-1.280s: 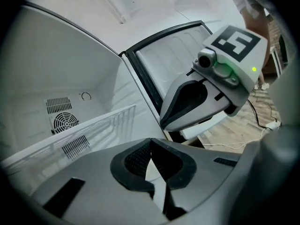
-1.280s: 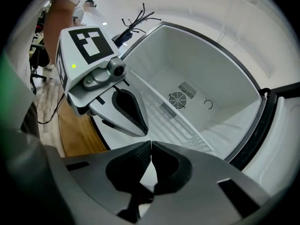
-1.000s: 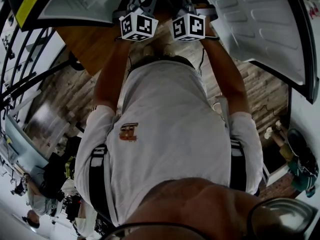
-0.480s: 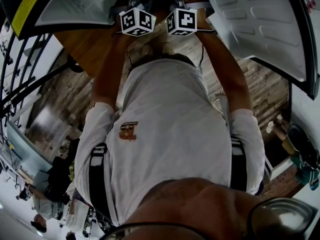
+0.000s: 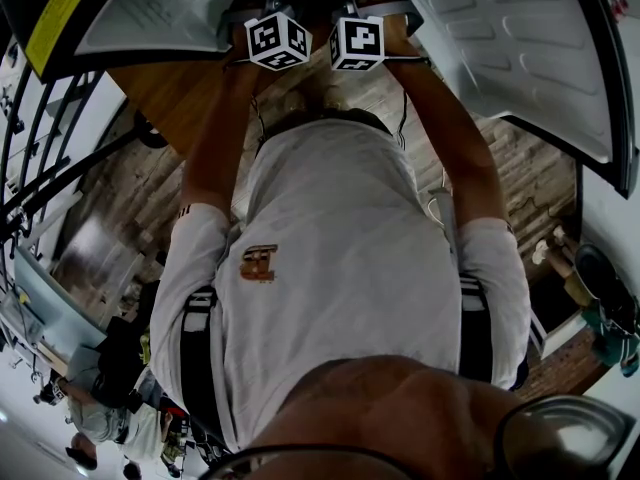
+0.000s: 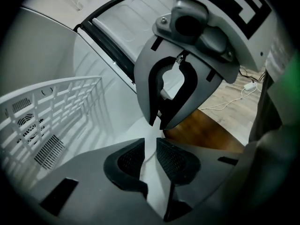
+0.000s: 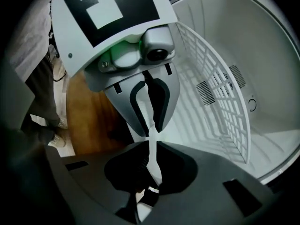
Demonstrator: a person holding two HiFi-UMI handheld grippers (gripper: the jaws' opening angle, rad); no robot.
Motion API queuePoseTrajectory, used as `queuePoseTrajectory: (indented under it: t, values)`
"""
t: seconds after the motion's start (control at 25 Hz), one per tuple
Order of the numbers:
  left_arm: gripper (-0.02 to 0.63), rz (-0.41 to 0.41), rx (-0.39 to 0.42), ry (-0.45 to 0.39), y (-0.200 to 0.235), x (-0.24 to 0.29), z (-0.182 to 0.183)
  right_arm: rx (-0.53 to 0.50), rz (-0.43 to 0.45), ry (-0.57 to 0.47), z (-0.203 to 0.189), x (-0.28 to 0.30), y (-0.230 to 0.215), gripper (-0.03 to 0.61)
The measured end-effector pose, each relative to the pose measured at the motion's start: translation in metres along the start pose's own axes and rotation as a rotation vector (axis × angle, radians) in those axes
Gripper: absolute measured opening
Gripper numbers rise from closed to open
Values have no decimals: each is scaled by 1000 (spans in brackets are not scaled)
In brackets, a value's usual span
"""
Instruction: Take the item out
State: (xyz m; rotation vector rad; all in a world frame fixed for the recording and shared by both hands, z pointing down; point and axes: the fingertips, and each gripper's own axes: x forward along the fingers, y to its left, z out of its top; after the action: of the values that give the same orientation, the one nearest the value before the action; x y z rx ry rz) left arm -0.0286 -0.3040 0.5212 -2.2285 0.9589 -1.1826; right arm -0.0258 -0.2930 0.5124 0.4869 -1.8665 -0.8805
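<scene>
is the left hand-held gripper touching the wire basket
Apart. In the left gripper view the wire basket sits leftward, bare white wall between it and the left hand-held gripper; its jaws have just been opening, nothing between them.

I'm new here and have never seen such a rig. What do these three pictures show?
No robot: a person holds left tongs and right tongs, one per hand. The head view looks down over the torso and arms. The other two cameras ride on the tongs, facing an open white freezer chest with a wire basket. The right tongs are shut on a thin white strip; what it is I cannot tell. The left tongs have just been opening, pads apart, round that strip.
</scene>
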Motion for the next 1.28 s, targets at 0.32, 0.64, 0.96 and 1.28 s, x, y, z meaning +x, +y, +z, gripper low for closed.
queuePoseTrajectory:
  t: [0.32,0.64,0.96,1.28]
  values:
    - [120,-34,54,25,2,9,-7,-47,23,29,-1,11,2,37]
    - [135,-65,119,51,4,20,-13,-44,60,45,-5,20,5,149]
    - [141,-87,142,52,1,23,-14,-107,79,110,-15,33,10,153]
    - [152,-107,178,49,-2,28,-13,-152,94,180,-25,50,11,161]
